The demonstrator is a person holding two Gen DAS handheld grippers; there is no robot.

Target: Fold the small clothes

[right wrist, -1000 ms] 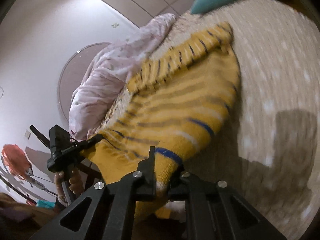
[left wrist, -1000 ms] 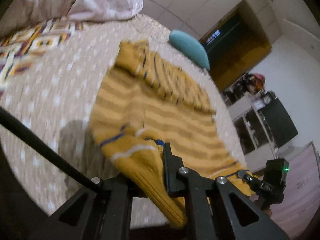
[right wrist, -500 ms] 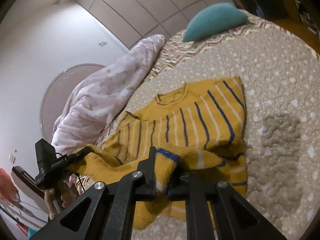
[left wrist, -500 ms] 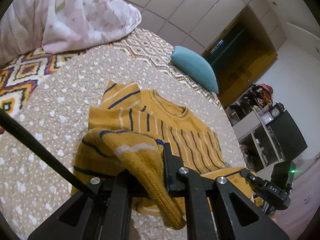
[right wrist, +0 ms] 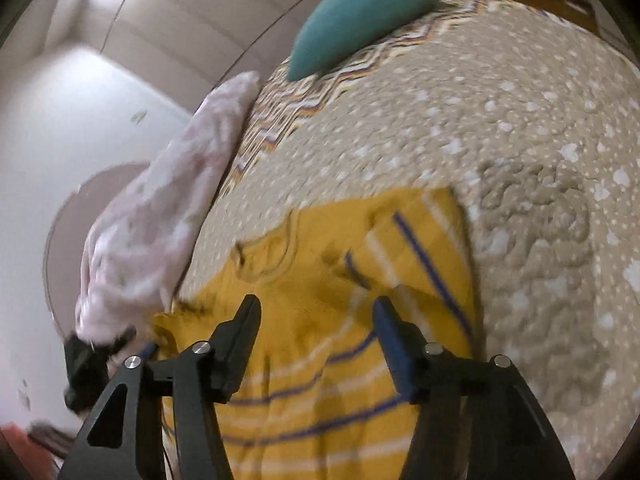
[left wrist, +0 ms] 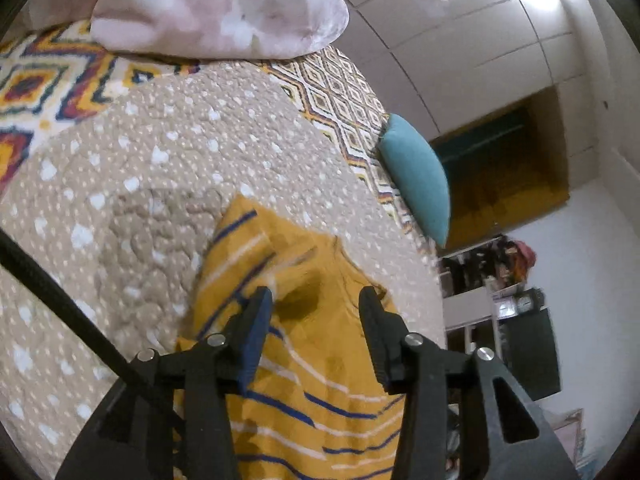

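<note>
A small mustard-yellow sweater (left wrist: 320,360) with blue and white stripes lies folded over on the beige dotted bedspread (left wrist: 160,168). My left gripper (left wrist: 316,300) is open and empty, just above the sweater's left shoulder and collar. In the right wrist view the same sweater (right wrist: 320,320) lies below my right gripper (right wrist: 316,308), which is open and empty over the collar area. The left gripper's dark body (right wrist: 86,364) shows at the sweater's far left edge.
A pink floral duvet (left wrist: 216,4) is bunched at the head of the bed. A teal cushion (left wrist: 416,176) sits at the bed's far edge, also seen in the right wrist view (right wrist: 356,16). Shelves and a dark cabinet (left wrist: 528,352) stand beside the bed.
Both grippers carried the sweater's lower edge up over its body, then opened and let it go. The sweater now lies folded on the bed.
</note>
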